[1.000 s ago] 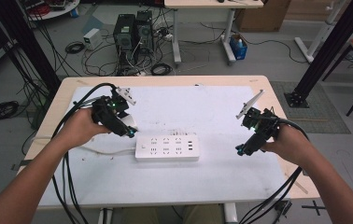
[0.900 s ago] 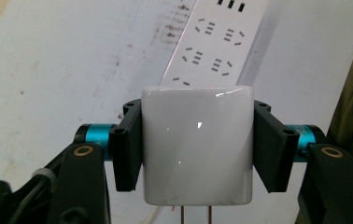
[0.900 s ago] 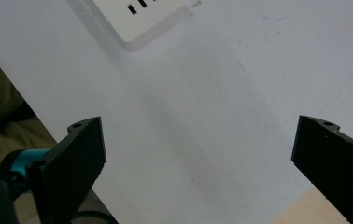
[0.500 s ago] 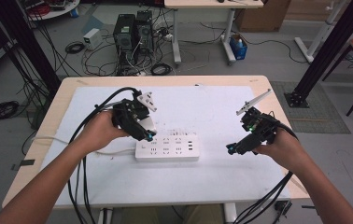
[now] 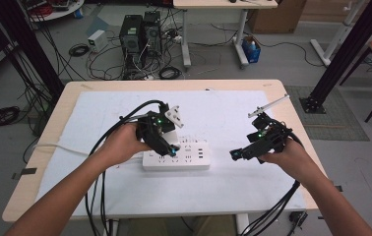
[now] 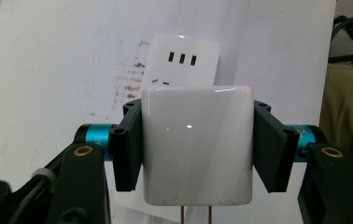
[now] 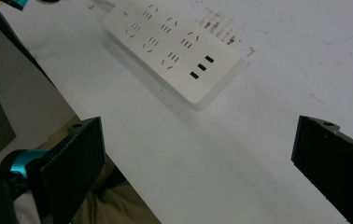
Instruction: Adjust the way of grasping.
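Over the last second the left gripper (image 5: 167,147), pinching a white plug adapter (image 6: 196,144) (prongs down), had travelled from the table's left to above the power strip (image 5: 176,156), so insertion looked imminent, while the right gripper (image 5: 238,154) hung spread nearby.

One white plug adapter (image 6: 196,144), clamped between the left jaws; two bare prongs at its lower edge. One white power strip (image 5: 176,156), lying beyond the adapter and ahead of the right jaws. Three dark USB slots at the strip's end.
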Available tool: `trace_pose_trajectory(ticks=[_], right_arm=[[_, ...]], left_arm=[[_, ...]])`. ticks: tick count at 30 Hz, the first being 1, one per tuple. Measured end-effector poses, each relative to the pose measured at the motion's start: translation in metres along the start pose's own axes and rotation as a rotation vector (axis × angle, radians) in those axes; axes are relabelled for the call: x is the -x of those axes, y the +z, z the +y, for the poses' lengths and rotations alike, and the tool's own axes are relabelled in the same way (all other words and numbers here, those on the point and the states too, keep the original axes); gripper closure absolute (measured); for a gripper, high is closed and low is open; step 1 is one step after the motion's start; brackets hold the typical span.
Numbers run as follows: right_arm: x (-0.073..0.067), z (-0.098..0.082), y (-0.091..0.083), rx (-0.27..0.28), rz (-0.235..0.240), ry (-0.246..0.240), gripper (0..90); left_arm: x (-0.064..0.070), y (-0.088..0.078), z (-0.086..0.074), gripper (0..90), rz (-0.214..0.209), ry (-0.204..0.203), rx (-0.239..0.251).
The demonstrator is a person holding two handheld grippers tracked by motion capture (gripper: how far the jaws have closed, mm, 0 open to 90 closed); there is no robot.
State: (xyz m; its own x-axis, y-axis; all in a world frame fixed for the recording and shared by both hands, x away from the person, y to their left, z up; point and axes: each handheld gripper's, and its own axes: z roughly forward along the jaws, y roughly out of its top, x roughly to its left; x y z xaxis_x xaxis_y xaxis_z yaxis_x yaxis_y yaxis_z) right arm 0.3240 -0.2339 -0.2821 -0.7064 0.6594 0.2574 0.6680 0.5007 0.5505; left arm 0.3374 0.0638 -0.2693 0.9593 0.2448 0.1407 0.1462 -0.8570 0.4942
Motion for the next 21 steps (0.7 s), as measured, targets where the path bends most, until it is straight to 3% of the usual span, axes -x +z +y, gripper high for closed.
trace_pose_trajectory(ticks=[15, 18, 21], right_arm=[[-0.001, 0.006, 0.006, 0.075, 0.112, 0.095, 2.3], [-0.001, 0.007, 0.007, 0.084, 0.146, 0.134, 2.3], [0.000, 0.008, 0.012, 0.104, 0.210, 0.193, 2.3]], left_arm=[[0.009, 0.009, 0.025, 42.6, -0.004, 0.047, 0.081], [0.010, 0.013, 0.028, 42.6, -0.014, 0.058, 0.078], [0.011, 0.015, 0.031, 42.6, -0.027, 0.067, 0.068]])
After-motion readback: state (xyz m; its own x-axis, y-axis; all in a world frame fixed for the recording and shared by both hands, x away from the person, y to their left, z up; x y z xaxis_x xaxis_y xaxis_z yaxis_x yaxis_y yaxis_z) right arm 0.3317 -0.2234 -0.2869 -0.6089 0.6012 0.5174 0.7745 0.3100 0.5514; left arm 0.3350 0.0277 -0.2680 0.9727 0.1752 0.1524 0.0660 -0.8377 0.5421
